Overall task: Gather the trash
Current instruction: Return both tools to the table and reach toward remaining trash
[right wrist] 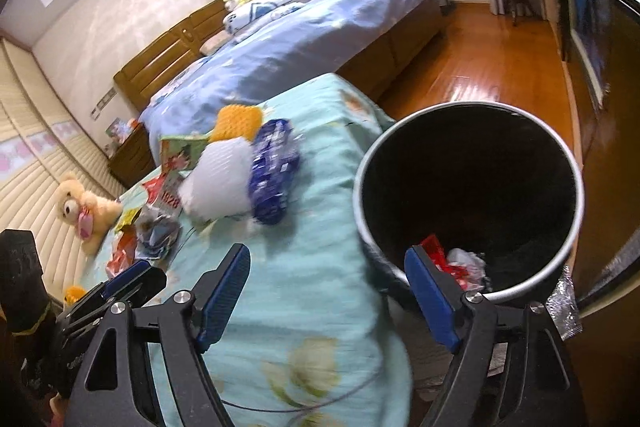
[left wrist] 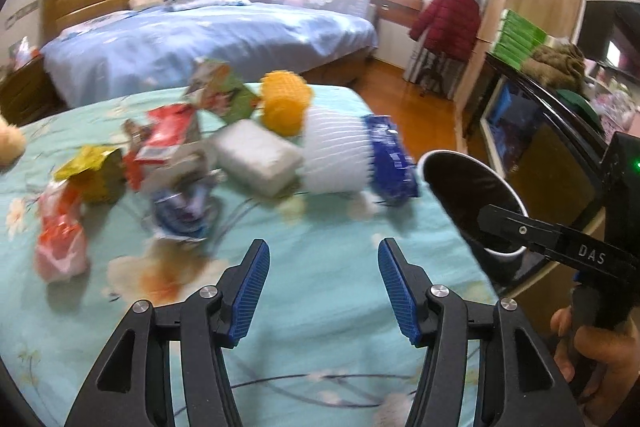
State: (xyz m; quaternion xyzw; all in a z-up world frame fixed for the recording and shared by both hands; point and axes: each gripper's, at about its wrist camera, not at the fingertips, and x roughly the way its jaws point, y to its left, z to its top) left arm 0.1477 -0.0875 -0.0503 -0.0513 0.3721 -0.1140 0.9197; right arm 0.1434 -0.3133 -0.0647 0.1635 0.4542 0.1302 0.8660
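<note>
Loose trash lies on the teal bedspread [left wrist: 320, 307]: a blue wrapper [left wrist: 394, 155], a white ribbed piece [left wrist: 336, 151], a yellow mesh piece [left wrist: 286, 103], a pale block [left wrist: 256, 157], a red packet [left wrist: 168, 135] and a yellow wrapper [left wrist: 94, 167]. My left gripper [left wrist: 324, 255] hangs open and empty short of the pile. Beside the bed's edge stands a black bin [right wrist: 480, 155] holding a red wrapper [right wrist: 434, 249] and white crumpled paper [right wrist: 468, 263]. My right gripper [right wrist: 326, 259] is open wide and empty, one pad in front of the bin's near rim.
A teddy bear [right wrist: 80, 211] sits at the far side of the bedspread. A silver wrapper [right wrist: 564, 303] lies outside the bin. Beyond are a blue-covered bed [left wrist: 208, 39], wooden floor [left wrist: 404, 95], a dark cabinet [left wrist: 532, 147] and a red coat [left wrist: 452, 23].
</note>
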